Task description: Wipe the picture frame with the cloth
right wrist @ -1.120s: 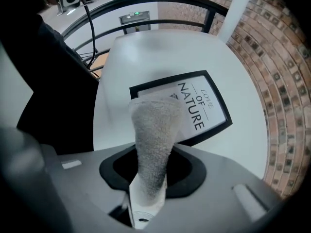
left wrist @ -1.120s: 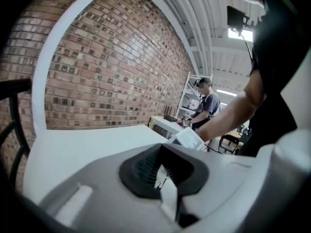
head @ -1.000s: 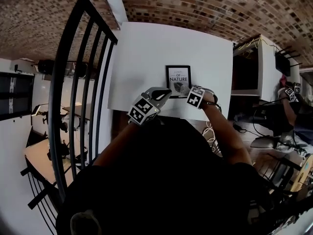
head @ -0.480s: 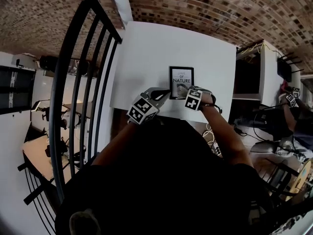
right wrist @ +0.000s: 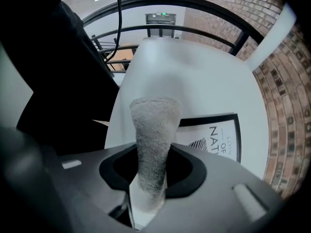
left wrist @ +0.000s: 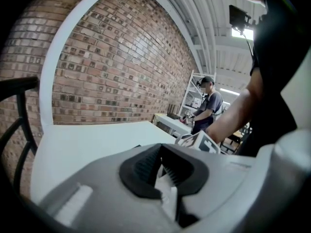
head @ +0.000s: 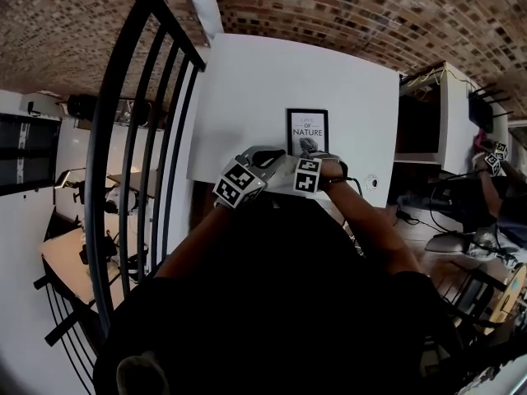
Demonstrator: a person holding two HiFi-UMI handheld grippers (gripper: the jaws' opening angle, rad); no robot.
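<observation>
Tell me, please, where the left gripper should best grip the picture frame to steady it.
Probably its near-left corner, from the person's side. The picture frame lies flat on the table, so only its thin rim can be pinched, and the right gripper holds the cloth over the near middle.

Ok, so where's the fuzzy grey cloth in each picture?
Head view: the cloth is mid-picture, over the picture frame's lower half.
Left gripper view: not in it.
Right gripper view: centre, the cloth sticks up, pinched in the right hand-held gripper.
Shared landmark: the white table.
</observation>
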